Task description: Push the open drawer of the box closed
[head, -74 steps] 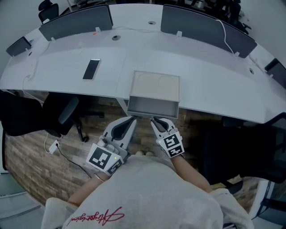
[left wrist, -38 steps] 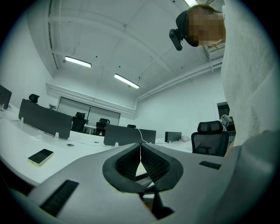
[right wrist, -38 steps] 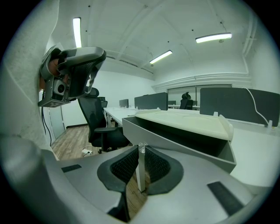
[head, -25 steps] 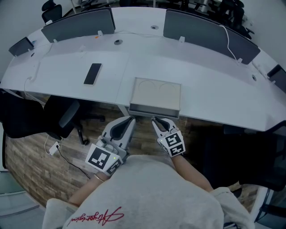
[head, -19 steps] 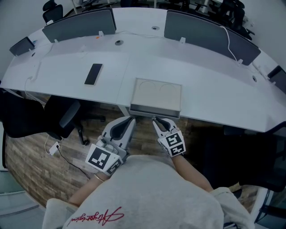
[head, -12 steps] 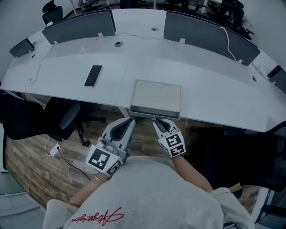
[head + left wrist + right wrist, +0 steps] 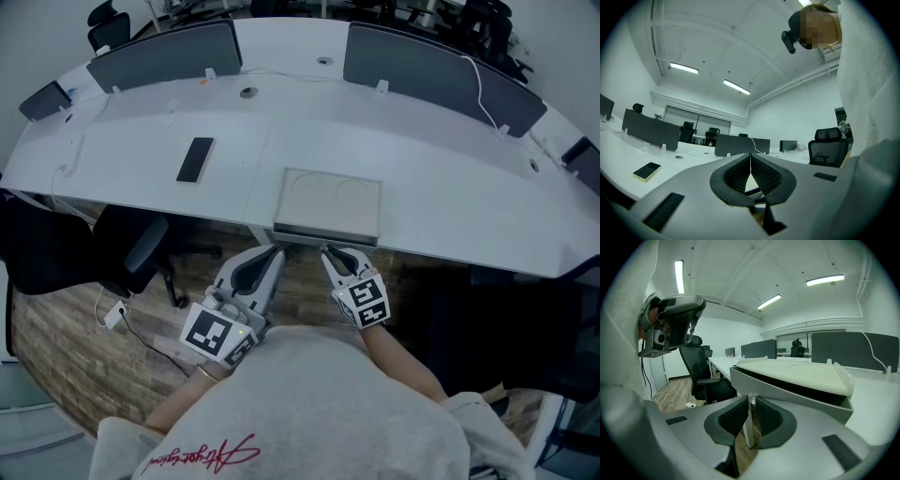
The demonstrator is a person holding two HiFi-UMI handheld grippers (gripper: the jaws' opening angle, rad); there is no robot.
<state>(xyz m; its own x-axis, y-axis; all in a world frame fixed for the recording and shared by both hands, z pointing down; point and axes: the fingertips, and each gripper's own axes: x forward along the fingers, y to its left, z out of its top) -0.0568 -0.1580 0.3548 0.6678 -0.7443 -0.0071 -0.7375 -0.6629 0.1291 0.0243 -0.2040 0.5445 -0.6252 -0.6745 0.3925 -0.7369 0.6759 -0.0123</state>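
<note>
A flat box with a cream top (image 7: 328, 199) lies at the front edge of the white table (image 7: 422, 187). Its grey drawer (image 7: 323, 233) shows only as a thin strip along the box's near side. In the right gripper view the drawer front (image 7: 787, 391) sits just beyond the jaws, with a dark slit under the cream lid (image 7: 797, 371). My right gripper (image 7: 327, 251) (image 7: 751, 398) touches the drawer front, its jaws closed on a small clear knob. The left gripper (image 7: 273, 251) (image 7: 750, 156) is shut and empty, off the box's left corner.
A black phone (image 7: 194, 158) (image 7: 647, 170) lies on the table to the left. Grey divider screens (image 7: 164, 52) (image 7: 431, 66) stand along the far side. Office chairs (image 7: 131, 234) (image 7: 701, 376) stand beneath and beside the table. The floor below is wood.
The drawer has slid into the box: three seconds ago it stuck well out, now only a thin strip shows. My right gripper moved forward with it. The left gripper stayed put.
</note>
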